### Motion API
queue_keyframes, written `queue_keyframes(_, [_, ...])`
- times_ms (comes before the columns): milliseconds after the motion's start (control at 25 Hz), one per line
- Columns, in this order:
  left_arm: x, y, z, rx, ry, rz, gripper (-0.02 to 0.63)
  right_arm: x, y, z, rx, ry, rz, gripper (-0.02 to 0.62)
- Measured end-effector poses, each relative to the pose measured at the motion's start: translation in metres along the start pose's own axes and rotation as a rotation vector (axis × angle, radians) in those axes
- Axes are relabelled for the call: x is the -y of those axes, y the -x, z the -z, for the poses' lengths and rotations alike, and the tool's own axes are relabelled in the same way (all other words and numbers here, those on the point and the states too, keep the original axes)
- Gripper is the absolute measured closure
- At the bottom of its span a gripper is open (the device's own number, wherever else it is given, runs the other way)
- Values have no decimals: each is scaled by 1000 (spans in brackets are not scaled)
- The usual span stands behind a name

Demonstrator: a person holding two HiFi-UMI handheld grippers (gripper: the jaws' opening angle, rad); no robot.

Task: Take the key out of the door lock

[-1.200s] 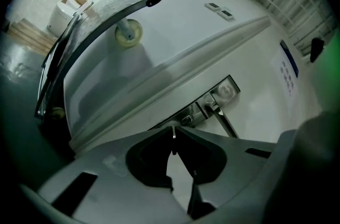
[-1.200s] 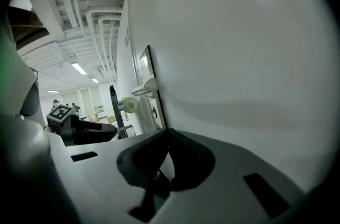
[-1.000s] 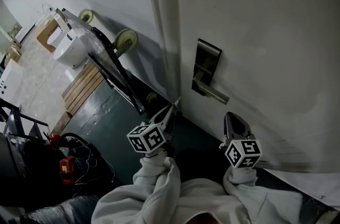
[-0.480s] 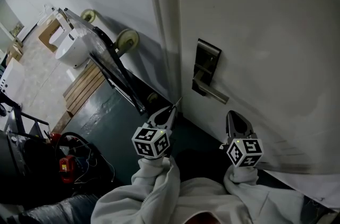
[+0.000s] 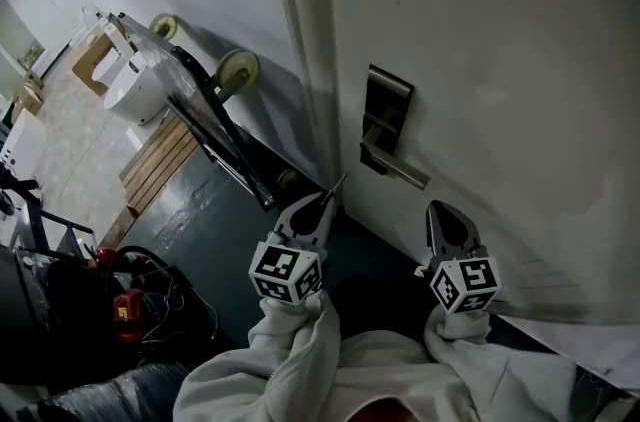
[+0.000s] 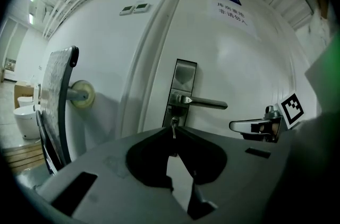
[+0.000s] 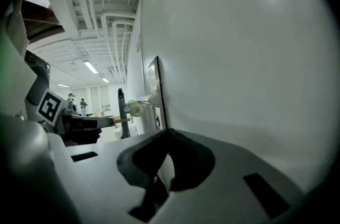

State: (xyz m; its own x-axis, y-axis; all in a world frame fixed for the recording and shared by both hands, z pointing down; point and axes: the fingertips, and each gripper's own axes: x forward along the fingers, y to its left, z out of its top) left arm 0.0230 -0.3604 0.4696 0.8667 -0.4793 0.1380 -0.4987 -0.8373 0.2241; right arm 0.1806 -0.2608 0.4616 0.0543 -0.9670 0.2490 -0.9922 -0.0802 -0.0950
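Key (image 6: 173, 123): in keyhole under lever handle (image 6: 204, 103) of door lock (image 6: 182, 91) | left gripper (image 6: 172, 131): jaws together, empty, short of key | right gripper (image 7: 169, 134): jaws together, empty, beside door (image 7: 239, 58)

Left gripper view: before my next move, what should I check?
1. Left tongs shut: ok.
2. Key pinched at their tips: looks so, a thin metal sliver sticks out; ok.
3. Key clear of the lock plate: head view shows a gap; ok.
4. Right tongs shut, empty: ok.
5. Lever handle level, free of both tongs: ok.
6. Keyhole empty: cannot tell, the tips cover it.
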Motion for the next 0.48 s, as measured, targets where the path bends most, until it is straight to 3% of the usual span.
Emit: queue_keyframes(480, [13,-2,8,-10,17,13,580,-4,-1,5,-28,-33,-25,545])
